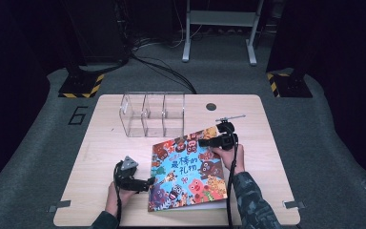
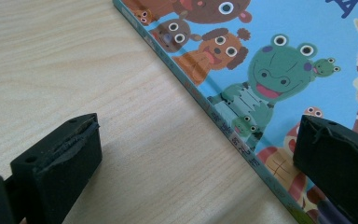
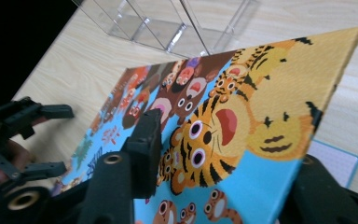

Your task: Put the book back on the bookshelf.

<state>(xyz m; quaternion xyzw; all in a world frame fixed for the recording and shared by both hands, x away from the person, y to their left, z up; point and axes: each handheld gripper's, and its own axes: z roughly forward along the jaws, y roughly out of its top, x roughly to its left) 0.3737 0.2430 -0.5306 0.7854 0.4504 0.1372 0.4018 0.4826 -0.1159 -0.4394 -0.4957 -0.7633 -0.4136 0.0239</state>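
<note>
With my right fingers (image 3: 205,154) clamped on the book (image 1: 188,171) cover, lifted near the tabletop's (image 1: 90,157) front edge, and left fingers (image 2: 191,163) apart beside its spine, next: steady it.

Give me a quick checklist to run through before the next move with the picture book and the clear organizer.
1. Right gripper has the picture book cover between its jaws: ok; whether the pads press it, cannot tell.
2. Cover edge lifted off the pages below, in the right gripper view: ok.
3. Left gripper jaws straddle the book's spine edge, wide apart and not clamped: ok if it is only meant to steady the book.
4. Clear organizer lies beyond the book, apart from it: ok.
5. Organizer compartments free of things: ok.
6. Bare table left of the book: ok.
</note>
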